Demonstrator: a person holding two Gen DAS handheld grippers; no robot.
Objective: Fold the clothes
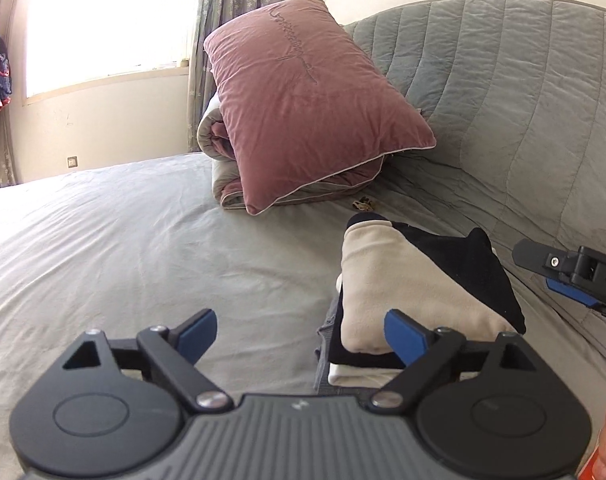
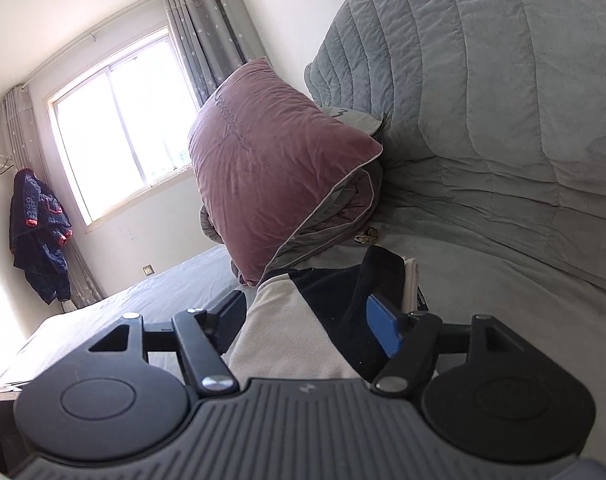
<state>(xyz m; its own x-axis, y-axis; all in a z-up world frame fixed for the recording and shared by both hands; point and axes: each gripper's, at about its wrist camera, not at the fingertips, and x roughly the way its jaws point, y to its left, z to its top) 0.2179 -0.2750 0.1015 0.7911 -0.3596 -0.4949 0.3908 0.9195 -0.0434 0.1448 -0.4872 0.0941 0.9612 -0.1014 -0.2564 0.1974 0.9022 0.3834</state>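
Folded garment (image 1: pixel 399 280), cream and black panels, lies on the bed (image 1: pixel 123 248) near its head end, just short of the grey quilted headboard cover (image 1: pixel 503 100). It rests on top of other folded pieces: a white layer and a grey layer show at its near edge.

Left gripper (image 1: pixel 303 330): jaws spread wide, nothing between them; right blue pad sits in front of the garment's near corner, contact cannot be told. Right gripper (image 2: pixel 317 318): jaws apart, the garment seen between them, pads not pressing on it. In the left wrist view the right gripper enters from the right edge, past the garment's far side.

Beyond the garment, a mauve pillow (image 1: pixel 303 92) leans on a rolled duvet (image 1: pixel 219 128) against the headboard. Window (image 2: pixel 115 120) and a hanging dark jacket (image 2: pixel 39 232) lie farther back.
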